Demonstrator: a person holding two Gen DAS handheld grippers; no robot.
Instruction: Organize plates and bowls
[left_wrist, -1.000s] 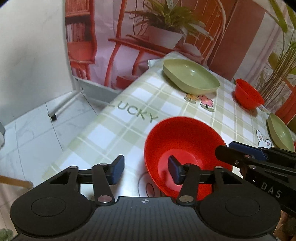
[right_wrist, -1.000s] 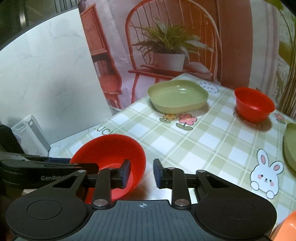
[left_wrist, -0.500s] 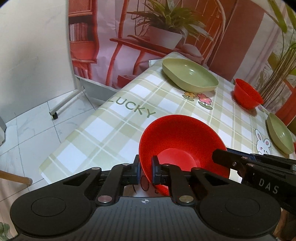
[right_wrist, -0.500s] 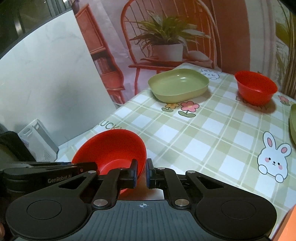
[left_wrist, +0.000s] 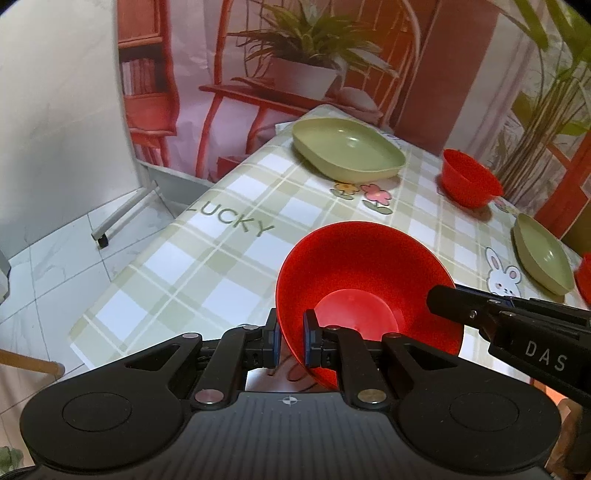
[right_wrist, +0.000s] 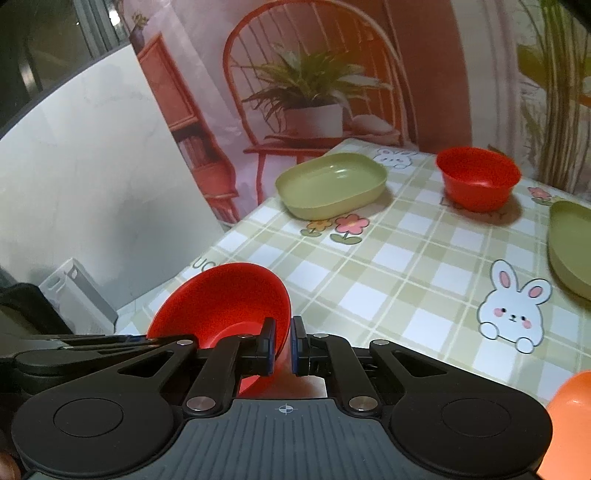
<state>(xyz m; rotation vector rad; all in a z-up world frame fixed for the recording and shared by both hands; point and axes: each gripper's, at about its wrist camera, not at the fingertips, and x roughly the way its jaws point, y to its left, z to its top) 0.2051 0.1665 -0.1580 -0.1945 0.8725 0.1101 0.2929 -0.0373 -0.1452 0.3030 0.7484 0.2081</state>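
A large red bowl (left_wrist: 365, 280) is tilted and lifted above the checked tablecloth (left_wrist: 236, 258) near the table's front left corner. My left gripper (left_wrist: 291, 341) is shut on its near rim. My right gripper (right_wrist: 282, 345) is shut on the opposite rim of the same bowl (right_wrist: 225, 302); it shows at the right of the left wrist view (left_wrist: 517, 325). A green plate (left_wrist: 347, 149) lies at the far end. A small red bowl (left_wrist: 467, 181) stands to its right. A second green plate (left_wrist: 541, 258) lies at the right edge.
The table's left edge drops to a tiled floor (left_wrist: 55, 258) with a metal stand leg (left_wrist: 122, 218). A printed backdrop (left_wrist: 295, 66) of chair and plant hangs behind the table. An orange dish edge (right_wrist: 569, 413) shows at the bottom right of the right wrist view.
Both grippers closed on the large red bowl's rim, one on each side. The bowl has since risen off the cloth and tilted.
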